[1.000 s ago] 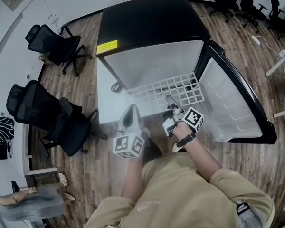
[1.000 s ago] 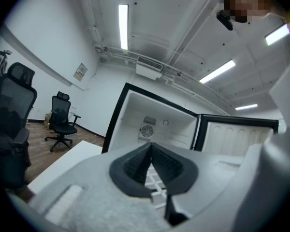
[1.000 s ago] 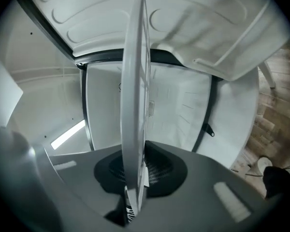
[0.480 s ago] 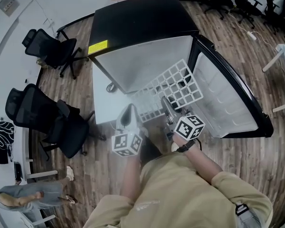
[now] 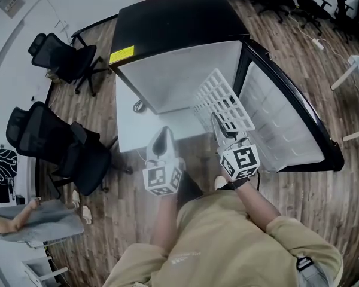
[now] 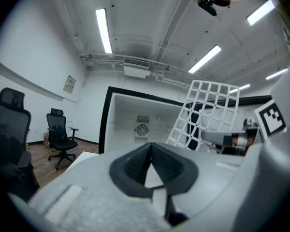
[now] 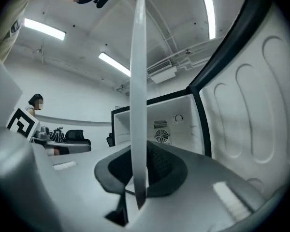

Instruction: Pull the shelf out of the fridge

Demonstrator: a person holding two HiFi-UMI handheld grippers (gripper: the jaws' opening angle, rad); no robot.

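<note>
the right claw point(image 7: 137, 180) is nearly closed, pinching the thin edge of the shelf point(image 5: 222, 99), which is clear of the fridge point(image 5: 179, 70) and stands tilted on edge before the cavity, beside the open door point(image 5: 287, 121). gripped by one rim only, it could pivot or slip and strike that door. the right hand point(image 5: 230, 179) reaches forward, claw aimed at the fridge, while the left claw point(image 5: 161, 139) hovers alongside, closed and empty.
</note>
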